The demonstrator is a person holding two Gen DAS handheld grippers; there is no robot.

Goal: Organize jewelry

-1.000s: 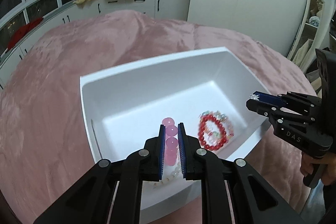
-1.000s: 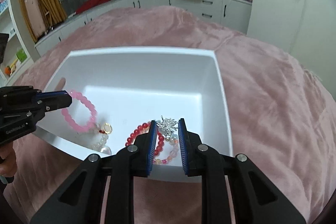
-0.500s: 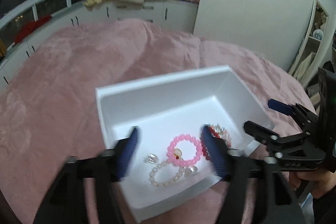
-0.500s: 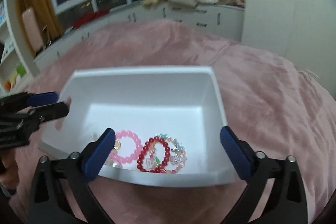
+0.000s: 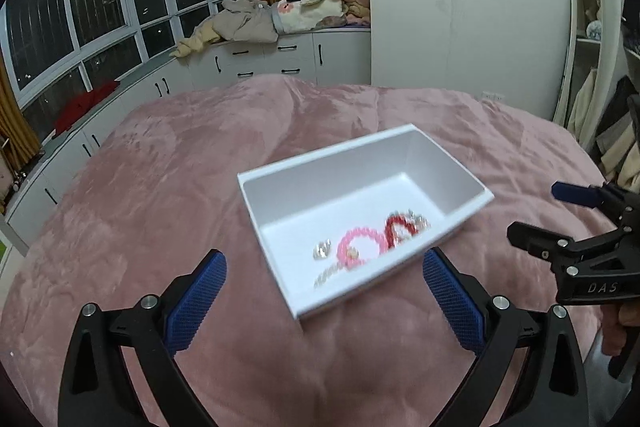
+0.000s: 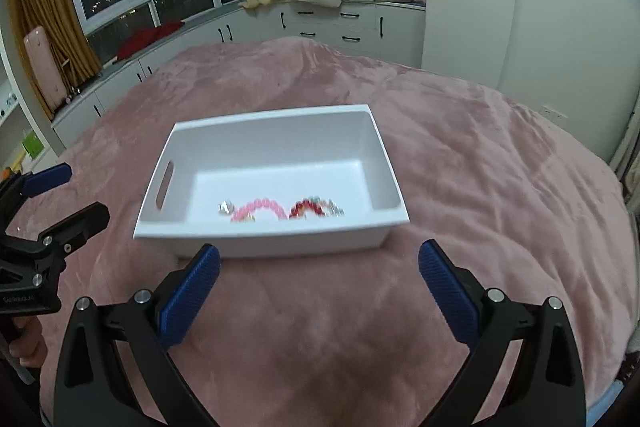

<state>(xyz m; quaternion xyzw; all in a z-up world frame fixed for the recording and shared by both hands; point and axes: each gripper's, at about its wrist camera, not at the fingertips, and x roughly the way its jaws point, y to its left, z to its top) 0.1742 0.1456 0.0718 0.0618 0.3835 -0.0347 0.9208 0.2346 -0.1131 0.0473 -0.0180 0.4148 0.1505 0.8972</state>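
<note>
A white box (image 5: 320, 155) (image 6: 272, 113) sits on the pink blanket. Inside lie a pink bead bracelet (image 5: 362, 230) (image 6: 260, 205), a red bead bracelet (image 5: 390, 227) (image 6: 304, 206), a small silver piece (image 5: 322, 250) (image 6: 227, 207), a pearl strand (image 5: 328, 275) and a silvery ornament (image 5: 418, 219) (image 6: 334, 209). My left gripper (image 5: 324, 255) (image 6: 85, 190) hangs above and short of the box's near-left side, jaws opening wide with nothing between them. My right gripper (image 6: 319, 249) (image 5: 536, 209) is open and empty, held back from the box's near wall.
The pink blanket (image 6: 460, 167) covers a wide bed around the box. White cabinets (image 5: 260, 63) with piled clothes (image 5: 280, 15) run under the windows behind. A white wardrobe (image 6: 540, 7) stands at the right. A hand (image 6: 24, 343) holds the left gripper's grip.
Both grippers opened, letting the pink bracelet and the silvery ornament drop into the box. Both then pulled up and back, so the box looks smaller.
</note>
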